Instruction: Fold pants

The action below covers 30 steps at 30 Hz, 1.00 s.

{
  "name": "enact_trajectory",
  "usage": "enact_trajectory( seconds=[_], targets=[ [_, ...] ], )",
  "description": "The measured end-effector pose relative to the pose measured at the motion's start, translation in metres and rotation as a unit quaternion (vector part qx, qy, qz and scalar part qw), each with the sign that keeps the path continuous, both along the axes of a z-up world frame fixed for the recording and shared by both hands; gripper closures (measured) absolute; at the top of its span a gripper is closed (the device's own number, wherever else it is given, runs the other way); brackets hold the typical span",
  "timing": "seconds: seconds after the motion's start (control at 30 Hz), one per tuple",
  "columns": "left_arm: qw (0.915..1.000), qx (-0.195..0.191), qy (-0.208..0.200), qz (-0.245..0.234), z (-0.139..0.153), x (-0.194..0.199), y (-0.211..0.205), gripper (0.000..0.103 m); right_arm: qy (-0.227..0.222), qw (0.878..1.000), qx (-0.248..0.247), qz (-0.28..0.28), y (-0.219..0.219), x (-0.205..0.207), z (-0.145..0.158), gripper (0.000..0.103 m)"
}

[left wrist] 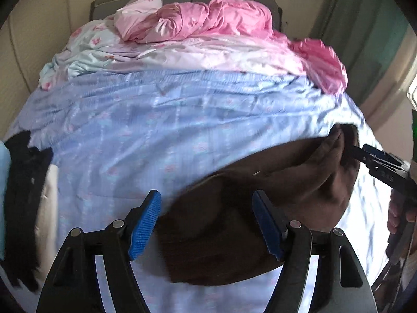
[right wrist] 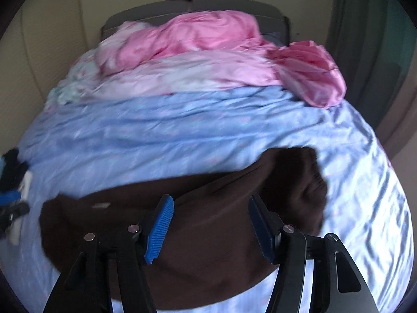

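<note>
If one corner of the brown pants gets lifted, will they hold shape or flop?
Likely flop: the brown pants lie creased and bunched on the blue sheet, so unheld fabric should sag. They look thick and matte, so probably not slippery. The glossy sheet may let them slide if pushed.

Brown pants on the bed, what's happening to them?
Someone is folding the brown pants on the blue bedsheet, holding a hand-held gripper in each hand. The left hand-held gripper and the right hand-held gripper both hang open over the pants, gripping nothing. The pants lie bunched up and not neatly folded. A pink blanket is piled at the far end of the bed.
</note>
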<state>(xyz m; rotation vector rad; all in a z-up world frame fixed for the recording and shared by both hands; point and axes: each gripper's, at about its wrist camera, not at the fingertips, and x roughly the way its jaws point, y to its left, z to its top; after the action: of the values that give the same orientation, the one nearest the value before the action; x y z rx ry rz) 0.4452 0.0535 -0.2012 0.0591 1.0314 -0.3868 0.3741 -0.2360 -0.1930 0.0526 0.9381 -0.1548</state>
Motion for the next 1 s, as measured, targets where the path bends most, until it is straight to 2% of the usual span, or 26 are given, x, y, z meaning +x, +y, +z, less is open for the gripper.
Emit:
enact_trajectory(
  seconds=[0.17, 0.37, 0.5, 0.57, 0.63, 0.7, 0.87, 1.0],
  targets=[
    [0.9966, -0.039, 0.056, -0.046, -0.022, 0.012, 0.023, 0.032, 0.026, 0.999, 0.003, 0.038, 0.046, -0.011, -0.022, 0.043],
    [0.9926, -0.058, 0.092, -0.054, -0.056, 0.023, 0.027, 0.032, 0.048, 0.999, 0.024, -0.003, 0.047, -0.013, -0.033, 0.043],
    [0.9907, -0.060, 0.106, -0.060, -0.073, 0.031, 0.025, 0.033, 0.053, 0.998, 0.020, -0.015, 0.051, -0.012, -0.038, 0.043],
    [0.9890, -0.070, 0.116, -0.059, -0.080, 0.035, 0.027, 0.039, 0.054, 0.998, 0.013, -0.015, 0.056, -0.011, -0.040, 0.043],
    [0.9881, -0.079, 0.123, -0.047, -0.086, 0.038, 0.032, 0.063, 0.057, 0.998, 0.007, -0.015, 0.061, -0.009, -0.042, 0.043],
    [0.9854, -0.099, 0.132, -0.040, -0.089, 0.038, 0.040, 0.071, 0.060, 0.998, 0.007, -0.021, 0.064, -0.008, -0.045, 0.043],
    [0.9851, -0.121, 0.120, -0.022, -0.076, 0.024, 0.053, 0.073, 0.062, 0.998, 0.015, -0.016, 0.074, -0.008, -0.048, 0.043],
    [0.9885, -0.101, 0.109, -0.031, -0.072, 0.020, 0.051, 0.073, 0.061, 0.998, 0.004, 0.004, 0.085, 0.008, -0.057, 0.043]
  ],
)
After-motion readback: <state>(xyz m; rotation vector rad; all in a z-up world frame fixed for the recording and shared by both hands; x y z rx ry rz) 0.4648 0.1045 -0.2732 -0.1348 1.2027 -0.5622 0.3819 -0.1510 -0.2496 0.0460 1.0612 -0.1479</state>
